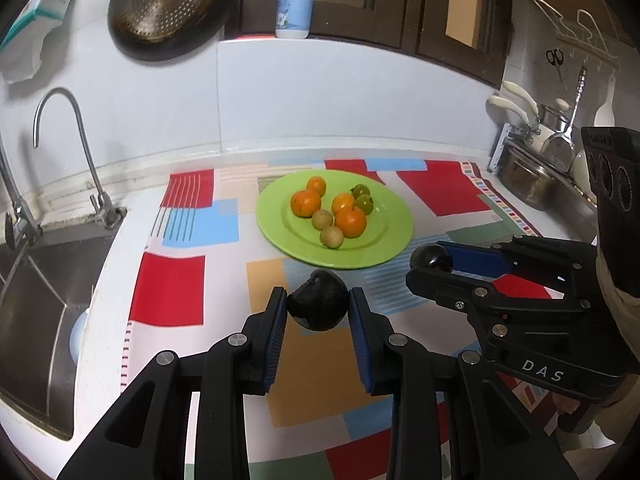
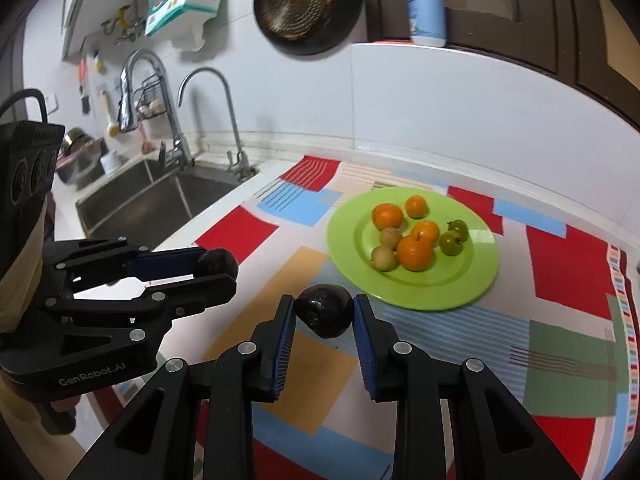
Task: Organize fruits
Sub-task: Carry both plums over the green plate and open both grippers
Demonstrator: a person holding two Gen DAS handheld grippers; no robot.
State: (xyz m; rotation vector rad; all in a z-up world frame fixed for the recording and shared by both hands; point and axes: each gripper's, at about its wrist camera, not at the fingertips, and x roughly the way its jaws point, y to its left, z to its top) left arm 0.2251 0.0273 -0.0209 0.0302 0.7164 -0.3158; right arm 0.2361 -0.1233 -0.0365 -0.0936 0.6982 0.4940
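Observation:
A green plate (image 1: 396,216) (image 2: 480,276) sits on the patterned mat and holds several oranges (image 1: 305,203) (image 2: 415,253), two pale brown fruits (image 1: 332,237) (image 2: 385,258) and two green fruits (image 1: 365,204) (image 2: 451,242). My left gripper (image 1: 319,302) is shut on a dark plum (image 1: 318,300), held above the mat in front of the plate; it also shows in the right wrist view (image 2: 216,268). My right gripper (image 2: 325,312) is shut on a second dark plum (image 2: 326,310), near the plate's front edge; it also shows in the left wrist view (image 1: 432,264).
A steel sink (image 1: 28,280) (image 2: 152,200) with taps (image 1: 64,120) lies to the left. Pots and utensils (image 1: 532,168) stand at the right. A bottle (image 1: 294,0) stands on the ledge behind, and pans (image 1: 164,4) hang on the wall.

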